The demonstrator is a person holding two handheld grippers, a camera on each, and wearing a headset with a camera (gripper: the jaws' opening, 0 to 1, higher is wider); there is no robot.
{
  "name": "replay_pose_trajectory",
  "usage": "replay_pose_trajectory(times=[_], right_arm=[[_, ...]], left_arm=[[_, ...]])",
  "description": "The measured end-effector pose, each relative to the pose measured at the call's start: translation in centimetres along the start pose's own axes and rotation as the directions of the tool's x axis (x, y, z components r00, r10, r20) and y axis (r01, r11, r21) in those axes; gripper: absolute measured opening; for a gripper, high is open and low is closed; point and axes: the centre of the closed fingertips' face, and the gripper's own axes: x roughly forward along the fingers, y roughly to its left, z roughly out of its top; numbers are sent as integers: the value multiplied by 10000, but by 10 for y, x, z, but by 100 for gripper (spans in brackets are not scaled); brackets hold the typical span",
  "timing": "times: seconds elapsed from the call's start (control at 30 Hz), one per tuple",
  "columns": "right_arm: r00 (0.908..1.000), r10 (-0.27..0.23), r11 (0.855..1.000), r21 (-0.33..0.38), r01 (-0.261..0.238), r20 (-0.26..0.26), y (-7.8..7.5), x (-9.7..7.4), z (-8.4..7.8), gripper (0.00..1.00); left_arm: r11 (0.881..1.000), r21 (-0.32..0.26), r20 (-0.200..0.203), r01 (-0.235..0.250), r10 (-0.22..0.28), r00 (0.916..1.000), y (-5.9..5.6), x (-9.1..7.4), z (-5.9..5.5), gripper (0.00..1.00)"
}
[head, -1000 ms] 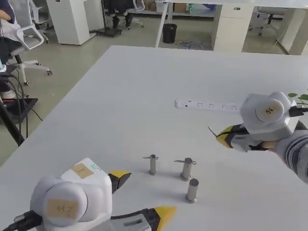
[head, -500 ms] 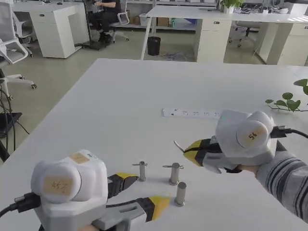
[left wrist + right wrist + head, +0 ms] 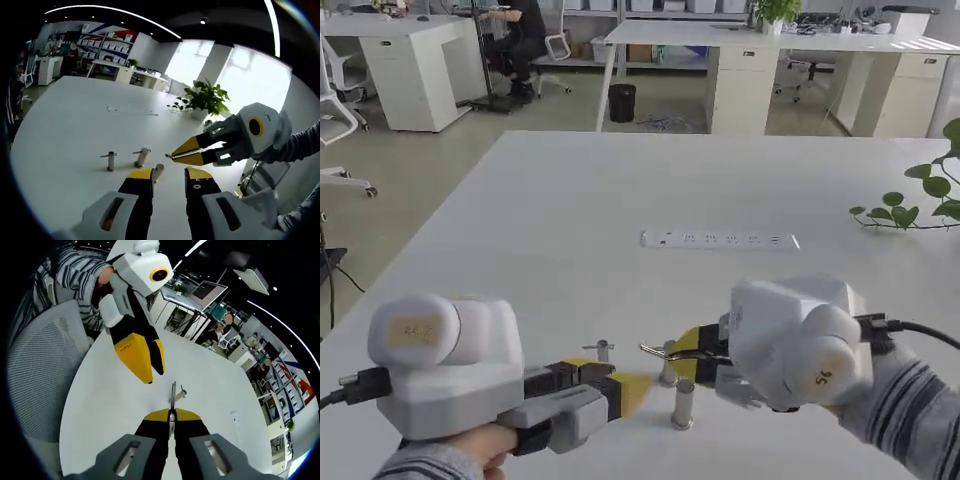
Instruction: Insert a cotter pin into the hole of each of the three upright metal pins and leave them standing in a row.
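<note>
Over pin row, head view: right hand-held gripper [image 3: 688, 352] has swung in from far right, clamped on cotter pin [image 3: 653, 351]. Left hand-held gripper [image 3: 610, 378] has crept up to bare metal pin [image 3: 683, 403]. Last insertion coming, I reckon. Middle pin [image 3: 667, 368] half hidden.

Left gripper view: own jaws apart, empty, bare pin just beyond.

Right gripper view: pin hole too small to tell.

We find ourselves in an open-plan office: rows of white desks [image 3: 750, 85], a rolling chair [image 3: 332, 100], a black waste bin [image 3: 621, 102], a power strip [image 3: 720, 240] on our white counter [image 3: 570, 200], a leafy plant [image 3: 910, 205].
</note>
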Motion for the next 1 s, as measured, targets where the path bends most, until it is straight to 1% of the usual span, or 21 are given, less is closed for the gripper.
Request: replay_pose_trajectory(times=[0.07,0.13,0.23,0.33,0.4,0.47,0.53,0.73,1.0], right_arm=[[10000,58,9995,-294,-58,-20,4,-1,1,0],[9999,118,9992,-378,-119,-35,7,-2,2,0],[9999,143,9975,-687,-144,-20,10,-4,4,0],[9998,173,9963,-838,-170,28,12,-6,7,0],[9998,196,9954,-938,-190,56,13,-6,8,0],[9998,194,9945,-1033,-185,76,14,-7,9,0],[9998,177,9928,-1182,-167,66,15,-7,10,0],[9997,205,9912,-1308,-189,112,18,-8,14,0],[9996,194,9932,-1147,-171,193,17,-7,16,0]], left_arm=[[9997,-178,16,147,-147,9999,-2,1,0,18],[9987,-376,80,344,-341,9994,-5,1,1,15],[9973,-611,100,410,-405,9991,-6,2,1,13],[9955,-805,89,499,-493,9987,-8,3,0,12],[9912,-1110,338,723,-689,9971,-10,3,1,11],[9853,-1516,460,786,-724,9963,-9,3,2,9],[9849,-1553,467,764,-699,9965,-8,3,1,8],[9819,-1736,398,760,-702,9967,-6,3,-2,4],[9790,-1856,364,848,-794,9962,-6,5,-5,0]])
